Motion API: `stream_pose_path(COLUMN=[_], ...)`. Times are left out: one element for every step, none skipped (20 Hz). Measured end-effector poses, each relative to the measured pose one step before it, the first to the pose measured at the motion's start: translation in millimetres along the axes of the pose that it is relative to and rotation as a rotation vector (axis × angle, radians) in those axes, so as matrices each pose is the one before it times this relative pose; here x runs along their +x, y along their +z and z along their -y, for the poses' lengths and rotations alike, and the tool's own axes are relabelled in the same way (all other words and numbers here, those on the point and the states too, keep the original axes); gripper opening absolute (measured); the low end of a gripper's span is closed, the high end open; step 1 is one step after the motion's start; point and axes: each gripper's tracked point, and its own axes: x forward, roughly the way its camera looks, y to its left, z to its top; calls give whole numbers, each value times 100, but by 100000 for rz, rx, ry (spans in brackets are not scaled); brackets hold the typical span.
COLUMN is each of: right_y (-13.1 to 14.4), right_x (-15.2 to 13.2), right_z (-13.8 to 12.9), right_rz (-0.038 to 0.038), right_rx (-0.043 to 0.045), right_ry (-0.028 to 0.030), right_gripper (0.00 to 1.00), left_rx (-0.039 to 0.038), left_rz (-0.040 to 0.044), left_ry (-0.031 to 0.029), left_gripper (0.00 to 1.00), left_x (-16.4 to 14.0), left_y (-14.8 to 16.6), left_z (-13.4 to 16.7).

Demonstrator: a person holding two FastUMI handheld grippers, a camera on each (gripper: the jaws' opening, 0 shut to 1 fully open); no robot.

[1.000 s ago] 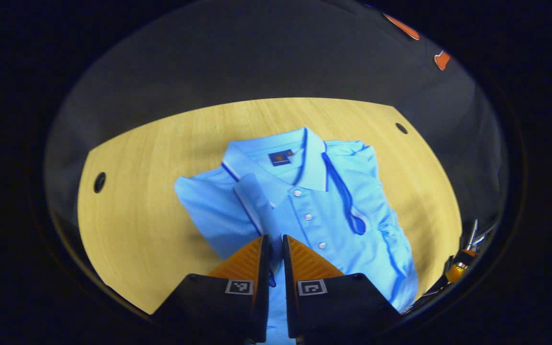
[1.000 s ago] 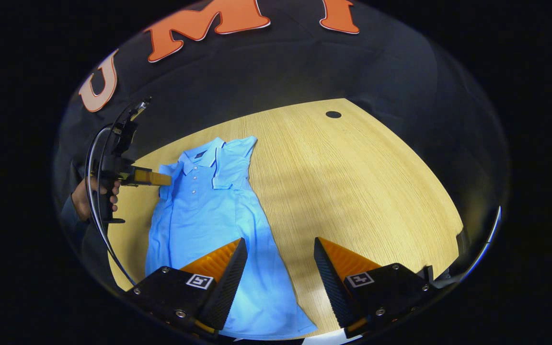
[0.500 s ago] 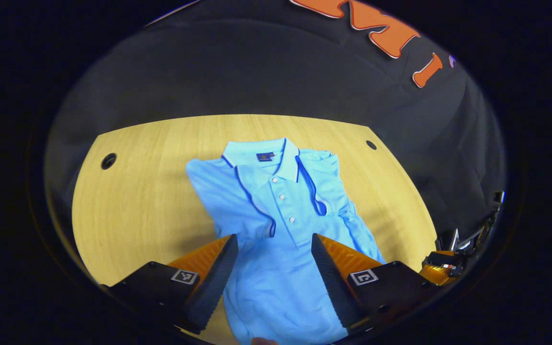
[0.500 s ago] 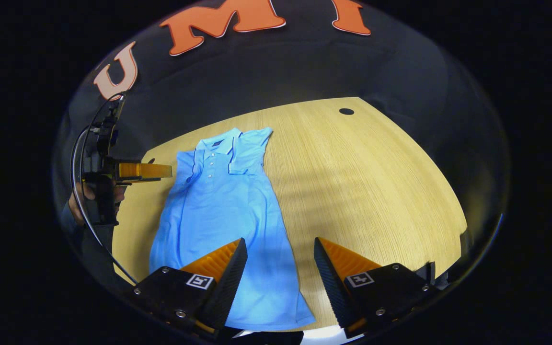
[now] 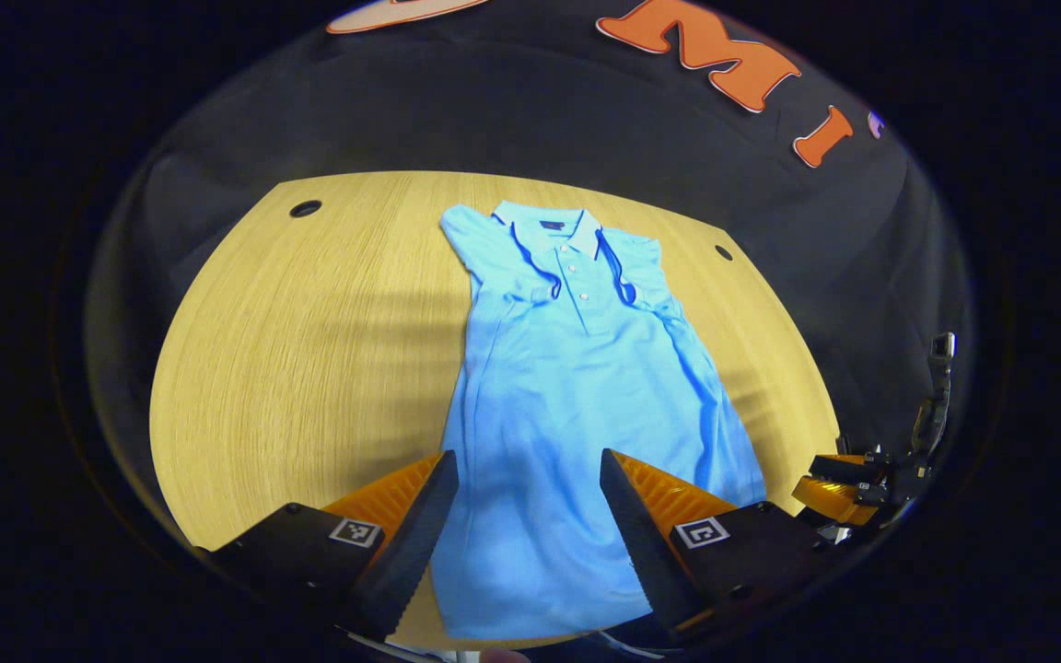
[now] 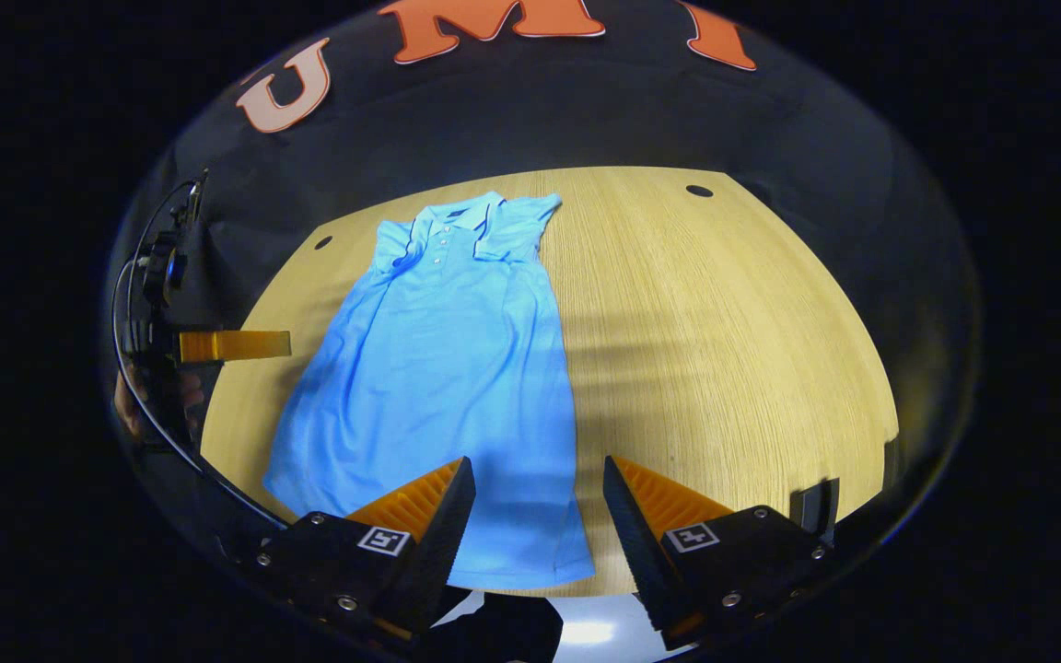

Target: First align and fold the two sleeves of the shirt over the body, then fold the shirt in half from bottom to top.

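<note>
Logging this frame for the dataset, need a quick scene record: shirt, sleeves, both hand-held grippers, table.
shirt: light blue polo, flat on table, collar at the far end
sleeves: both folded over the body
bottom fold: not yet done
left hand-held gripper: open, above the hem end, holding nothing
right hand-held gripper: open, above the hem end, holding nothing
table: light wood

Staged recording booth rather than a home, black cloth wall (image 5: pixel 512 101) draped behind, a bare light-wood table (image 5: pixel 309 322) with round cable holes (image 5: pixel 306 208), lit from above.
</note>
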Motion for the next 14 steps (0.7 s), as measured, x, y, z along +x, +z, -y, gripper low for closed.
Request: stream_pose_path(right_y=[-893,-811,-881,-736,-819,-833,-668,-650,-636,-583,-153,-308,-490,-371], right_x=[-12,-73,19,90,293,267,293,456,551,461,284,455,413,-20], right_z=[94,90,84,95,73,6,-95,-3,75,-15,-22,-12,13,17], right_rz=[-1074,-1032,-1095,-1092,-867,-897,-855,-643,-573,-1231,192,-74,-1454,333], right_rx=[-339,-688,-950,-1247,-1107,-846,-397,-454,125,356,-199,-779,-1001,-1424], right_ry=[-155,-91,-416,-213,-567,-185,-92,-388,-672,-503,-267,-455,-468,-766], right_gripper=[85,85,85,86,86,85,86,86,86,86,86,86,86,86], left_rx=[434,401,619,751,347,171,250,369,-98,6,668,897,406,5], left_rz=[-1386,-1280,-391,-354,-338,-881,404,742,-1027,-125,-50,0,-433,-969], left_ry=[1891,1594,1780,1542,1378,1057,1101,691,230,-380,659,1129,984,315], left_gripper=[100,100,100,100,99,100,100,100,100,100,100,100,100,100], left_x=[-430,-380,-274,-440,-332,-206,-70,235,128,11,-79,72,124,155], left_y=[-1565,-1544,-1202,-1335,-1154,-1141,-969,-723,-980,-817,-694,-725,-523,-832], left_z=[-511,-437,-388,-404,-285,-235,-318,-287,-185,92,-145,-291,-134,202])
